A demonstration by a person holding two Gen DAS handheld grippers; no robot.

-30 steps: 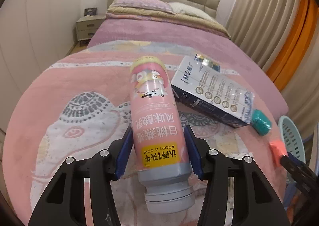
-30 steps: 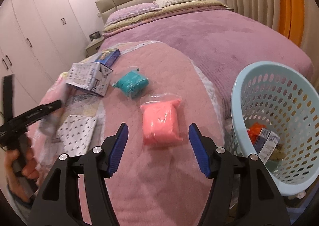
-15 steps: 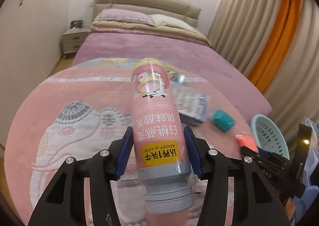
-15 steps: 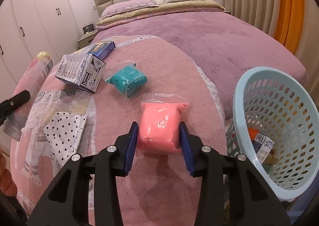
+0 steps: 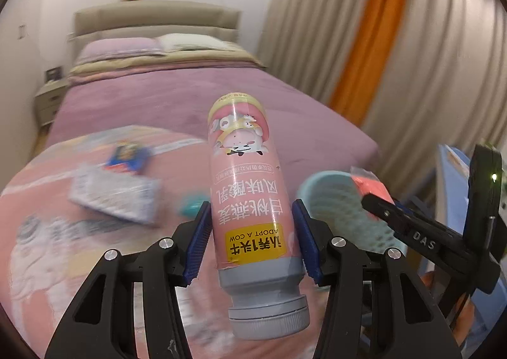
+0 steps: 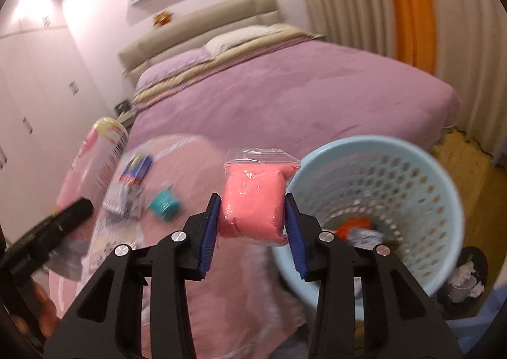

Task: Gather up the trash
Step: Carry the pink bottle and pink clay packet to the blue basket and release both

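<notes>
My left gripper (image 5: pixel 250 241) is shut on a pink yogurt bottle (image 5: pixel 245 188) with a grey cap, held in the air above the bed. My right gripper (image 6: pixel 252 226) is shut on a pink packet (image 6: pixel 253 200) in a clear bag, lifted beside the light-blue mesh basket (image 6: pixel 412 169). The basket holds some trash, orange and white. It also shows in the left wrist view (image 5: pixel 336 213), with the pink packet (image 5: pixel 369 186) over its rim. The bottle shows blurred at the left of the right wrist view (image 6: pixel 92 165).
On the pink blanket (image 6: pixel 202 264) lie a teal packet (image 6: pixel 164 200), a white printed carton (image 5: pixel 117 197) and a blue box (image 5: pixel 126 156). Purple bedding (image 6: pixel 285 99) is beyond. Curtains (image 5: pixel 364 42) hang at the right. A dark object (image 6: pixel 465 276) with crumpled paper sits on the floor.
The right gripper closed on the pink packet and lifted it off the blanket toward the basket. The left gripper carried the bottle up and to the right, toward the basket.
</notes>
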